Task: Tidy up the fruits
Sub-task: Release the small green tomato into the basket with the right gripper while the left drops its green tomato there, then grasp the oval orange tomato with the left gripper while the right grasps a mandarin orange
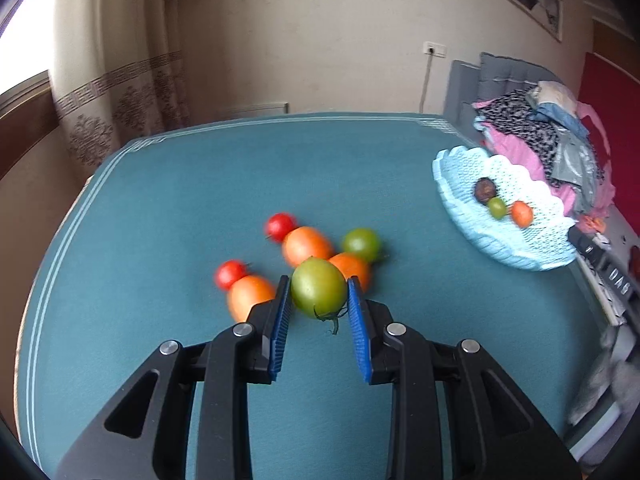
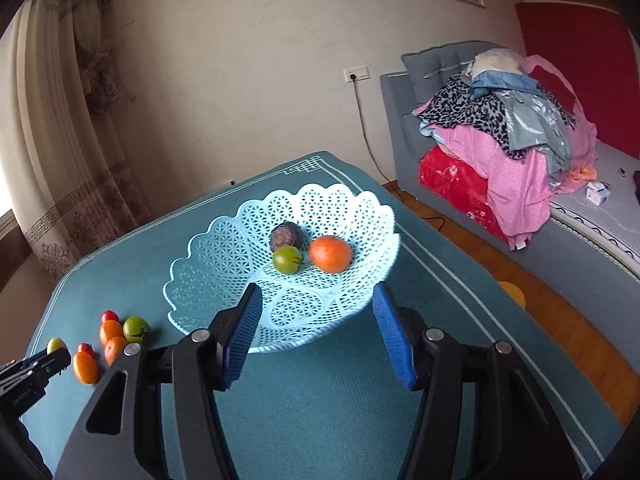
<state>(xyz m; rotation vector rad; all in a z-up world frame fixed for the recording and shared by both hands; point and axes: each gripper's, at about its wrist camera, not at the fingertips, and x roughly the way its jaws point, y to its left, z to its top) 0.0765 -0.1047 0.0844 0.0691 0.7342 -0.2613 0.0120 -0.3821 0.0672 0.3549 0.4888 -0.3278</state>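
Note:
My left gripper (image 1: 319, 280) is shut on a large green tomato (image 1: 319, 293), stem hanging down, just above the teal tablecloth (image 1: 400, 200). Behind it lie two small red tomatoes (image 1: 281, 225), three oranges (image 1: 306, 245) and another green tomato (image 1: 362, 244). The light blue lattice basket (image 1: 460, 168) stands at the right and holds a dark purple fruit (image 2: 286, 236), a green tomato (image 2: 287, 259) and an orange (image 2: 330, 254). My right gripper (image 2: 317, 288) is open and empty, in front of the basket's near rim (image 2: 280, 344). The left gripper's fingers (image 2: 60, 356) show at the far left of the right wrist view.
A grey sofa (image 2: 408, 92) piled with clothes (image 2: 500, 136) stands right of the table, with wooden floor (image 2: 560, 320) between them. A curtain (image 2: 60, 160) hangs at the left wall. The table's right edge runs close behind the basket.

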